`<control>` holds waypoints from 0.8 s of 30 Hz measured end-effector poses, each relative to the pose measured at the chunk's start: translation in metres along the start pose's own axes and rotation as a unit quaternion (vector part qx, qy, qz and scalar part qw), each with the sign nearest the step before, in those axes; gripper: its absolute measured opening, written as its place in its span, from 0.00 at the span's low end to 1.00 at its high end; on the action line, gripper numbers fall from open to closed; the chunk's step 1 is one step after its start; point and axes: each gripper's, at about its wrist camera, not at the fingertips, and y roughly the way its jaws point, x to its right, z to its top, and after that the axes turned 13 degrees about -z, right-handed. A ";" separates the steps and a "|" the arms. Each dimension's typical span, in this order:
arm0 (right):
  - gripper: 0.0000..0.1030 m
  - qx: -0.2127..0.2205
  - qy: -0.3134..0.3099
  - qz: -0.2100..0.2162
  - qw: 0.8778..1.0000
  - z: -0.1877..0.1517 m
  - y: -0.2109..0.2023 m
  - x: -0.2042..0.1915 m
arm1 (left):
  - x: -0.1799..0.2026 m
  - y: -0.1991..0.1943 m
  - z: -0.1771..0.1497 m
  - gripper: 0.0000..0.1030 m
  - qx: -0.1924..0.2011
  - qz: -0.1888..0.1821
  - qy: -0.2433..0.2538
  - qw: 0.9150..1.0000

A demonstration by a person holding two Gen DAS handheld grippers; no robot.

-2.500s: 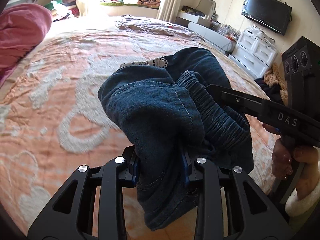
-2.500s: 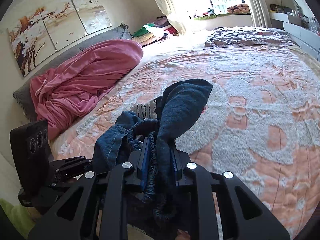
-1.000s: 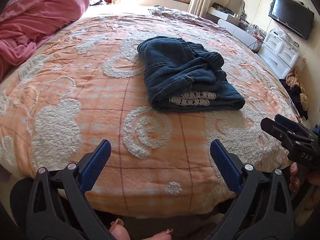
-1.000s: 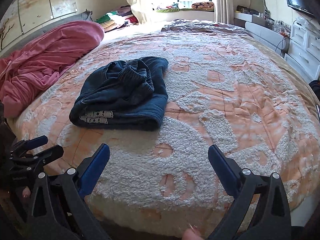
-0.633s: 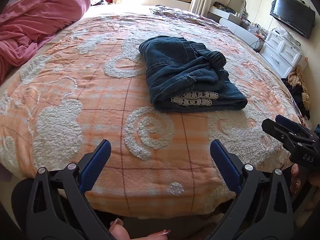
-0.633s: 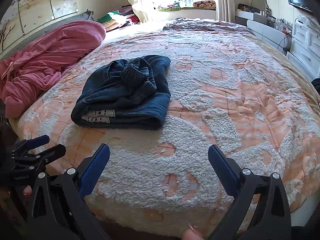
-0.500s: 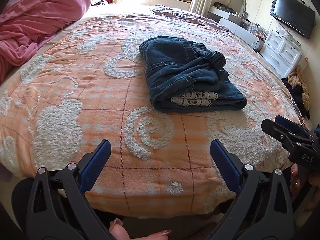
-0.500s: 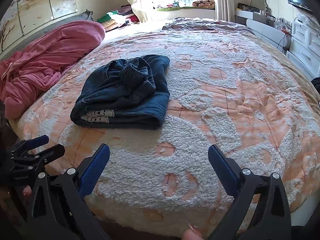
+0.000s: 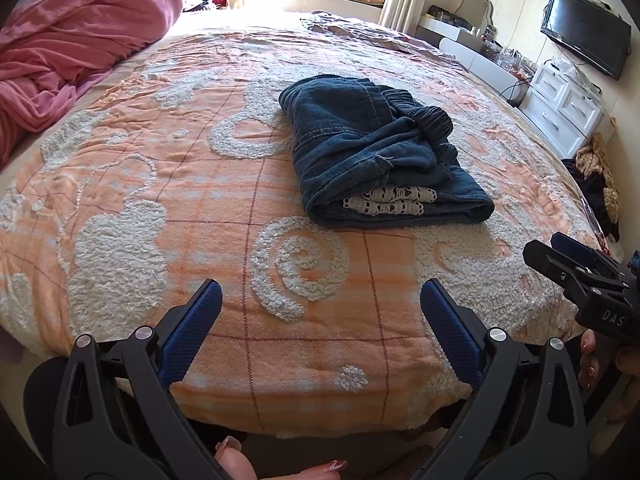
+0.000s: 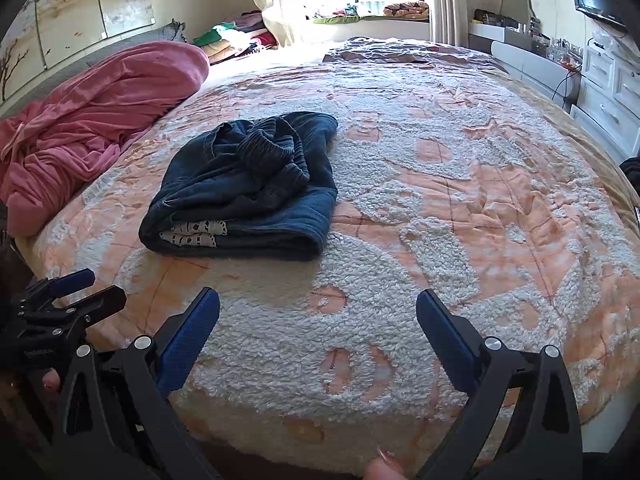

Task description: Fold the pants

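Observation:
Dark blue denim pants (image 9: 376, 152) (image 10: 248, 188) lie folded in a compact bundle on the orange and white bedspread (image 9: 160, 184) (image 10: 460, 208), with a patterned white lining showing at the near fold. My left gripper (image 9: 320, 300) is open over the bed's near edge, well short of the pants, with nothing between its fingers. My right gripper (image 10: 318, 304) is open too, also back at the bed's edge and empty. Each gripper appears at the side of the other's view: the right gripper (image 9: 576, 260) and the left gripper (image 10: 72, 292).
A pink blanket (image 9: 68, 44) (image 10: 92, 120) is heaped along the left side of the bed. A grey quilt (image 10: 400, 52) lies at the far end. White drawers (image 9: 568, 108) and a wall television (image 9: 584, 32) stand to the right. Clothes lie on the floor (image 9: 600, 184).
Both grippers have let go of the pants and pulled back to the bed's edge, now open. The pants lie folded on the bed. Over the last half second nothing has visibly moved.

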 end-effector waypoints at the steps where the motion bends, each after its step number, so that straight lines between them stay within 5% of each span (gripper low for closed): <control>1: 0.95 0.000 0.000 0.000 1.000 0.000 0.000 0.000 | 0.000 0.000 0.000 0.91 0.000 0.000 0.000 1.000; 24: 0.95 -0.003 0.002 -0.010 1.000 -0.001 0.004 0.003 | 0.002 0.003 0.000 0.91 -0.006 0.021 0.004 1.000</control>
